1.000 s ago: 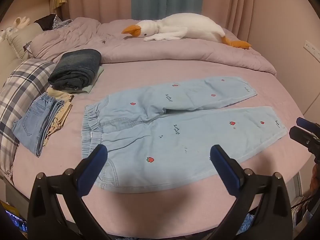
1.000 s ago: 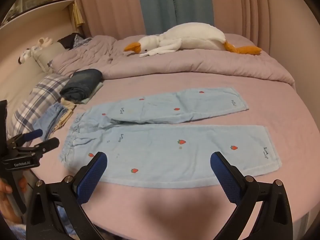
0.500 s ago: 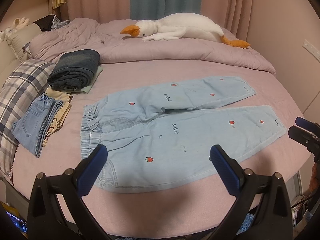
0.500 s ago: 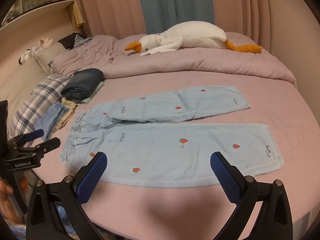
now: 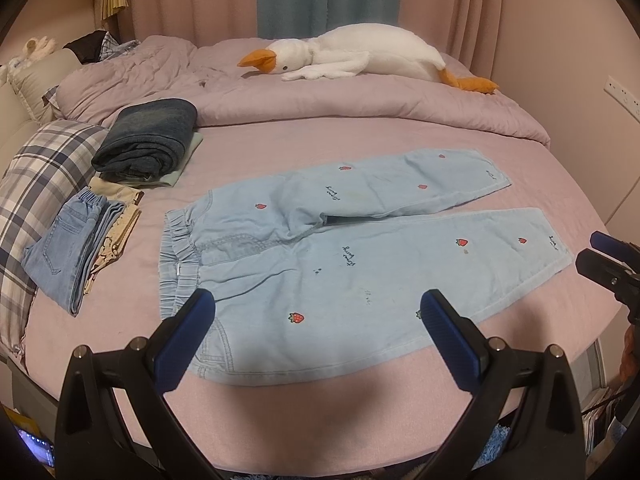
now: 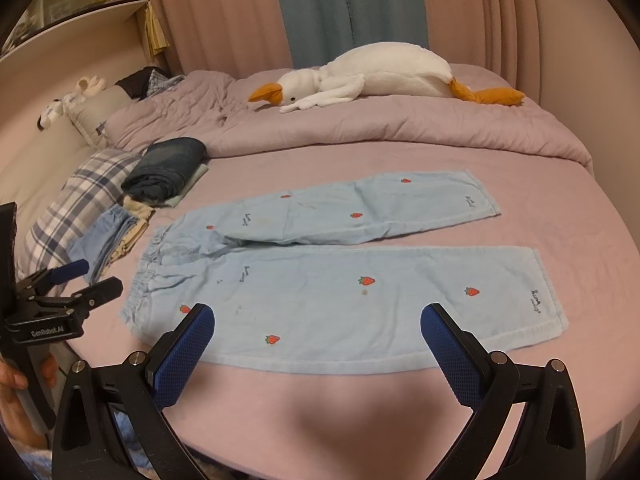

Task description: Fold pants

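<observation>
Because the pants (image 5: 352,248) lie flat and face-up on the bed (image 5: 400,136), waistband toward the pillow side and both legs spread out toward the opposite side, every edge is reachable from the near side, which suits a first fold of one leg over the other. Both tools hang above the near edge of the bed, apart from the fabric: the left gripper (image 5: 318,318) over the waistband end, the right gripper (image 6: 316,330) over the near leg, each with jaws spread wide and holding nothing. That spacing probably sets one tool per end of the garment. A folded stack (image 5: 80,236) and a dark roll (image 5: 148,136) sit beside the waistband, likely finished items kept clear of the work area. A plush goose (image 5: 352,56) rests on the duvet (image 5: 360,104), well apart. The crotch seam is partly covered by the far leg. Fisheye distortion bends the bed edge, and only part of a hand (image 6: 16,392) shows at the frame border.
</observation>
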{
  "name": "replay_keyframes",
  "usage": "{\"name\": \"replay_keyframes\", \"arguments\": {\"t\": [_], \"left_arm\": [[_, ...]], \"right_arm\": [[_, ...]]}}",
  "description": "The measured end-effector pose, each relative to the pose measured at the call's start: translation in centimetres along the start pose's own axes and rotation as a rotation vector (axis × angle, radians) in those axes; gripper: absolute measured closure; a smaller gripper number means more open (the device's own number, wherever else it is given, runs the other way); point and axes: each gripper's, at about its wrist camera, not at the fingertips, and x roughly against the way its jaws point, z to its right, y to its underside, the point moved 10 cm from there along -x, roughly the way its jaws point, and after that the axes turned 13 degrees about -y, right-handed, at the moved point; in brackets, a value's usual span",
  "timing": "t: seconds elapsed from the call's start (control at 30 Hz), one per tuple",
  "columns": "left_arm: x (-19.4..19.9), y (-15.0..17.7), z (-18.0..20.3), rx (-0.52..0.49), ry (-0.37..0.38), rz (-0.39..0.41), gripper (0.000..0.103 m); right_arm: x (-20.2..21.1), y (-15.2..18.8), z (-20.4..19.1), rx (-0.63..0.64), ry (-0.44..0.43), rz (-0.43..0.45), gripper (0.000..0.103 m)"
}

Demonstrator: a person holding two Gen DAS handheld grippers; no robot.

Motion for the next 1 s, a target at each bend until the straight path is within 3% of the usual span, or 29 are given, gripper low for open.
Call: {"name": "replay_keyframes", "arguments": {"t": [1.0], "left_arm": [[0.12,-0.09,0.37,-0.003,-0.007,0.027,0.0]], "right_arm": [[0.01,0.0,-0.07,0.001,0.001,0.002,0.001]]}}
